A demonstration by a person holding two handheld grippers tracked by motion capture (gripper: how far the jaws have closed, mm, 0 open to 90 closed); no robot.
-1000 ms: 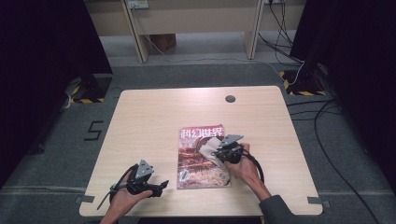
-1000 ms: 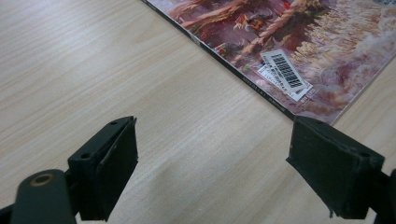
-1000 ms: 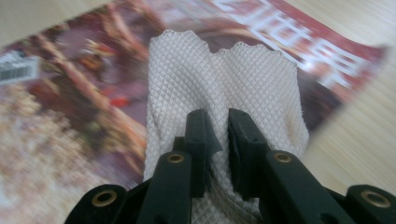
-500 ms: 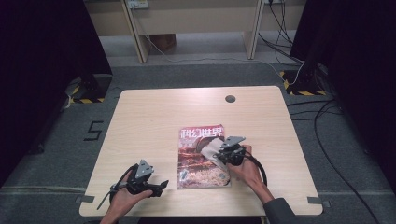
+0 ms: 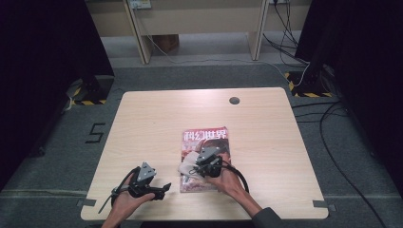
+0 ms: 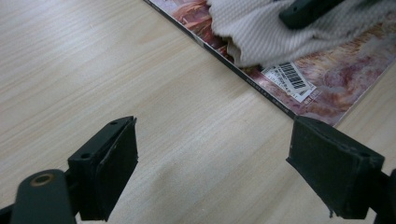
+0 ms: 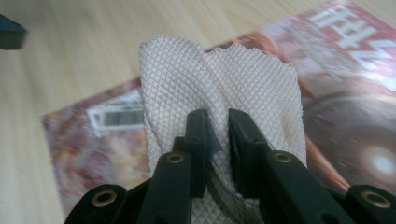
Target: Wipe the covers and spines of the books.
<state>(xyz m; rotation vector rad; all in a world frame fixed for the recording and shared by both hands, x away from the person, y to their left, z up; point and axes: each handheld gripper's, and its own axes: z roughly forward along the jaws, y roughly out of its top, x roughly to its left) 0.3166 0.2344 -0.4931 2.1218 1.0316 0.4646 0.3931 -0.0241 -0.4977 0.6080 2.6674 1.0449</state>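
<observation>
White waffle-weave cloth: bunched, pinched between the jaws of the right claw, lying on the lower cover of a magazine near its barcode sticker. Magazine flat on wooden desk. Left claw: jaws wide apart, holding nothing, over bare desk just beside the magazine's edge.

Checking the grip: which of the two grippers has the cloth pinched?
The right gripper, jaws shut on the white cloth over the magazine; the left gripper stands open above bare table.
</observation>
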